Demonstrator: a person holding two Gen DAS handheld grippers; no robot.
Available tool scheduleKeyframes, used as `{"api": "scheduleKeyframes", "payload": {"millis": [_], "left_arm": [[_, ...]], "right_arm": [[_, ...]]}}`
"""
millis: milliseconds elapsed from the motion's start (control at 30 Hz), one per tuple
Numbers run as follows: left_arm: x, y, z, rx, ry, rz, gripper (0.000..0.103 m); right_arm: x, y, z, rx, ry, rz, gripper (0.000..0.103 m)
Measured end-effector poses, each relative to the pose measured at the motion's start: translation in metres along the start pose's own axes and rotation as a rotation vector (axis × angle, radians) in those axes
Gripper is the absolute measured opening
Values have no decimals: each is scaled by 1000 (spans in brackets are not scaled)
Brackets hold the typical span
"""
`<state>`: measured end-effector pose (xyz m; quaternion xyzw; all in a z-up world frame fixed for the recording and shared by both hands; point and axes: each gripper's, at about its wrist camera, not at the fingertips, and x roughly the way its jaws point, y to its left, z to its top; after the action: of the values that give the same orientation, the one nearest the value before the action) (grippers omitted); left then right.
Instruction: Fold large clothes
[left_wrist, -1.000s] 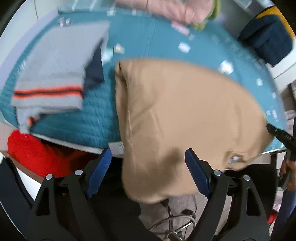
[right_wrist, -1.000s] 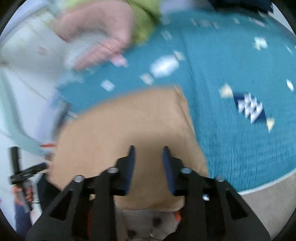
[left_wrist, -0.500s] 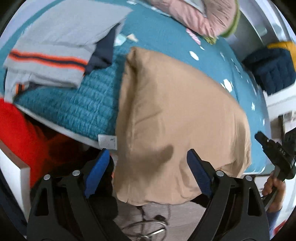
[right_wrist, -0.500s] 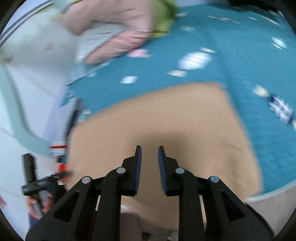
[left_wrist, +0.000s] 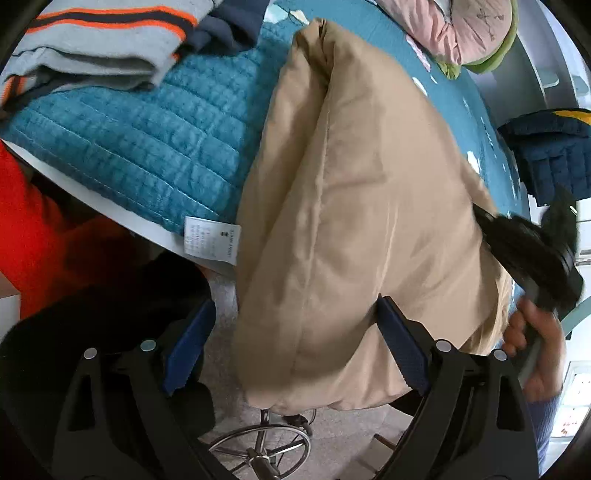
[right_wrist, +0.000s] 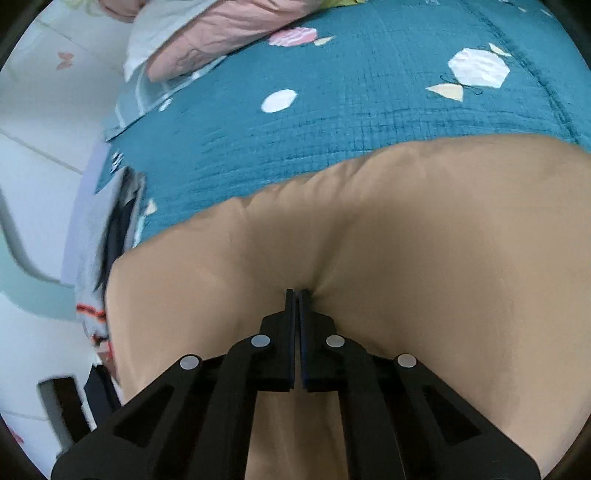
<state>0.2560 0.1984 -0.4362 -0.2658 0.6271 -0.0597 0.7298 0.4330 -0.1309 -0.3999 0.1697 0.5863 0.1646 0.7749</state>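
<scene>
A large tan garment (left_wrist: 369, 206) lies folded on the teal quilted bed cover (left_wrist: 147, 147), its near end hanging over the bed's edge. My left gripper (left_wrist: 295, 354) is open, its blue-padded fingers (left_wrist: 400, 350) on either side of the hanging tan end. My right gripper (right_wrist: 298, 295) is shut on a pinch of the tan garment (right_wrist: 406, 240), which puckers at the fingertips. The right gripper also shows at the right of the left wrist view (left_wrist: 532, 251), held by a hand.
A folded grey garment with orange and navy stripes (left_wrist: 103, 44) lies on the bed's left. Pink and green bedding (left_wrist: 469, 29) sits at the far end. A navy item (left_wrist: 546, 147) is on the right. An orange object (left_wrist: 29, 221) and a chair base (left_wrist: 258, 446) are below the bed edge.
My right gripper has closed from slightly open and pinched the tan garment. My left gripper has moved closer to the garment's hanging end and stays open.
</scene>
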Motion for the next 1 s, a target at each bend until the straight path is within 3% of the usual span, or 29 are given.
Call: {"api": "scheduleKeyframes", "payload": {"millis": [200, 333, 567, 600, 633, 667, 733, 867, 1000], "left_arm": [[13, -7, 2, 4, 27, -8, 89], [24, -14, 3, 3, 43, -13, 89], [27, -3, -8, -22, 80, -63, 88], [24, -6, -10, -5, 68, -63, 78], [22, -8, -12, 7, 52, -59, 60], [17, -12, -13, 24, 38, -47, 54], [11, -22, -15, 50, 19, -27, 28], [-11, -43, -18, 114, -28, -13, 20], [-39, -67, -18, 166, -78, -64, 18]], "right_arm": [[-17, -13, -82, 13, 49, 74, 0], [-6, -23, -84, 40, 15, 86, 0], [-6, -26, -73, 90, 29, 143, 0], [-7, -29, -72, 97, 27, 159, 0], [-8, -28, -74, 97, 25, 168, 0], [-9, -28, -74, 95, 20, 177, 0], [-14, -28, -73, 95, 2, 188, 0], [-28, -16, -77, 44, -50, 153, 4], [-58, 4, -90, -61, -135, 131, 7]]}}
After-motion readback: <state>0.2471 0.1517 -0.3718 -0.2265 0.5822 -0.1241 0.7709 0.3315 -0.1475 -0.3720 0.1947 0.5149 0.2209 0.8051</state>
